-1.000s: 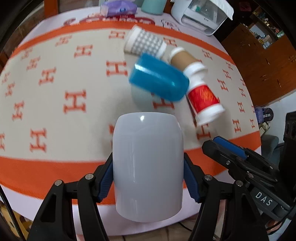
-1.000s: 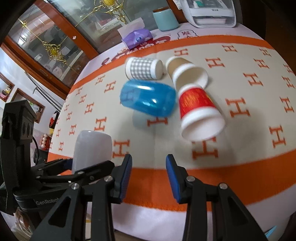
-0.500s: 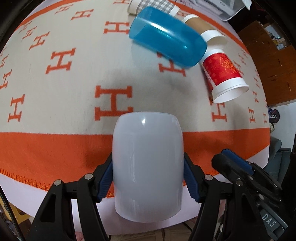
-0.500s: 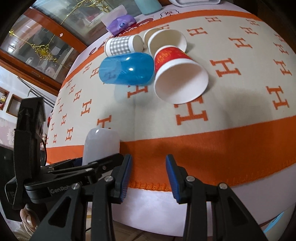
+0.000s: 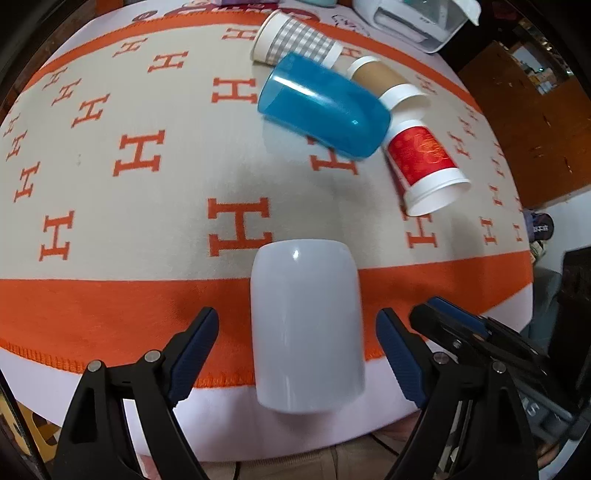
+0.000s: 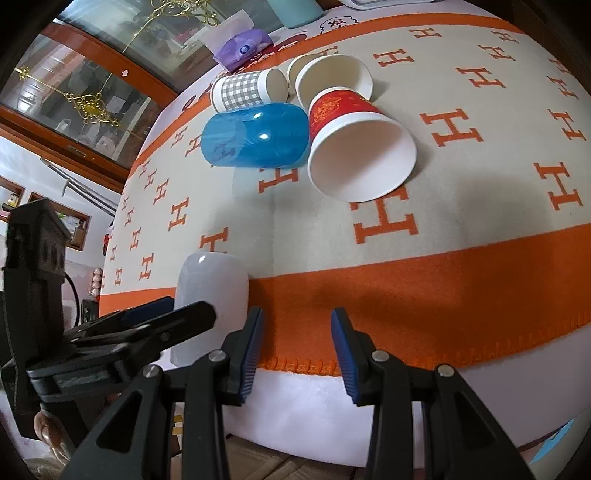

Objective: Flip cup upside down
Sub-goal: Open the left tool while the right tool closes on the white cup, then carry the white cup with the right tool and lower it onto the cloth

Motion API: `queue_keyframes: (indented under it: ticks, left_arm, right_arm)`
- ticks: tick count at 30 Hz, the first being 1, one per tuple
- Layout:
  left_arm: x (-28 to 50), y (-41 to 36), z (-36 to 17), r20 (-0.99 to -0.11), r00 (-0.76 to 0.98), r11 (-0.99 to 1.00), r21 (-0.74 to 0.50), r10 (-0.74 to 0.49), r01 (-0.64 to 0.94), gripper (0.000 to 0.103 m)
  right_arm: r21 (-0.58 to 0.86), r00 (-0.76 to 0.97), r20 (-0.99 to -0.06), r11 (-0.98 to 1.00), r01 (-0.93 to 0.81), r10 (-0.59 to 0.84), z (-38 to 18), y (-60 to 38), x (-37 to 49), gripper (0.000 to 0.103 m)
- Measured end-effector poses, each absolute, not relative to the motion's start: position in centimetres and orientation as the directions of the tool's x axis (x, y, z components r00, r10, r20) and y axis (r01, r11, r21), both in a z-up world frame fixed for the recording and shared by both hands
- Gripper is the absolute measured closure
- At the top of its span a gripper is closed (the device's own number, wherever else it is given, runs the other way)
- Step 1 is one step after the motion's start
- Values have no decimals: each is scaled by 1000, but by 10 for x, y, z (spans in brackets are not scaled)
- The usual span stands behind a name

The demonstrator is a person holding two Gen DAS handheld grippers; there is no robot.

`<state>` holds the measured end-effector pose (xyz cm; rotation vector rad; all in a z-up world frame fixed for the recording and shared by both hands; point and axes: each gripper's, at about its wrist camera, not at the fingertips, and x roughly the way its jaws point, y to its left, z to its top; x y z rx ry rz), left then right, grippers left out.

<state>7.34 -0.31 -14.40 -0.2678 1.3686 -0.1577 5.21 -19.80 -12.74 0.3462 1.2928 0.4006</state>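
Note:
A plain white cup (image 5: 306, 325) stands upside down on the orange border of the table cloth near the front edge; it also shows in the right wrist view (image 6: 210, 295). My left gripper (image 5: 297, 354) is open, its blue pads (image 5: 195, 350) apart from the cup on both sides. My right gripper (image 6: 297, 350) is open and empty, low over the front edge, just right of the cup. A blue plastic cup (image 5: 325, 105), a red paper cup (image 5: 424, 166), a brown paper cup (image 5: 384, 83) and a checked paper cup (image 5: 295, 42) lie on their sides further back.
The cloth (image 5: 129, 184) is beige with orange H marks. A white appliance (image 5: 413, 14) stands at the back right. A purple tissue pack (image 6: 243, 48) and a teal container (image 6: 295, 11) sit at the back edge. A glass cabinet (image 6: 92, 92) is behind.
My left gripper has opened and let go of the white cup, which now stands on the cloth. The right gripper has moved lower and closer to the table edge.

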Motion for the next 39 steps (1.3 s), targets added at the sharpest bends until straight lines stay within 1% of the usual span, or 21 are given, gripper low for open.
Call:
queue_keyframes:
  ticks: [6, 11, 14, 18, 22, 27, 34, 37, 39]
  left_arm:
    - [62, 8, -106, -915, 302, 958, -286, -268, -15, 17]
    - [49, 35, -79, -856, 431, 951, -308, -286, 21, 15]
    - [44, 53, -76, -829, 487, 950, -313, -274, 3, 15]
    - [47, 68, -84, -858, 461, 961, -274, -228, -35, 15]
    - [45, 72, -93, -868, 474, 981, -191, -150, -40, 15]
    - [40, 71, -109, -886, 446, 988, -154, -129, -20, 15]
    - [43, 77, -133, -912, 390, 986, -160, -130, -45, 15]
    - [44, 79, -140, -917, 374, 984, -169, -139, -49, 15]
    - [45, 79, -144, -920, 366, 983, -174, -144, -50, 15]
  right_arm:
    - [526, 182, -824, 844, -103, 536, -128, -189, 56, 64]
    - [594, 140, -785, 797, -108, 604, -130, -176, 62, 62]
    - [621, 120, -767, 776, -110, 631, -131, -167, 66, 62]
    - [643, 102, -751, 758, -111, 652, -132, -156, 72, 56]
    - [633, 91, -761, 766, -110, 642, -136, -145, 82, 55]
    - [629, 70, -767, 769, -115, 638, -144, -135, 93, 53]
    - [640, 54, -758, 758, -127, 650, -151, -127, 101, 46]
    - [628, 38, -768, 764, -151, 639, -153, -119, 101, 41]
    - [626, 28, -770, 764, -155, 637, -154, -117, 102, 40]
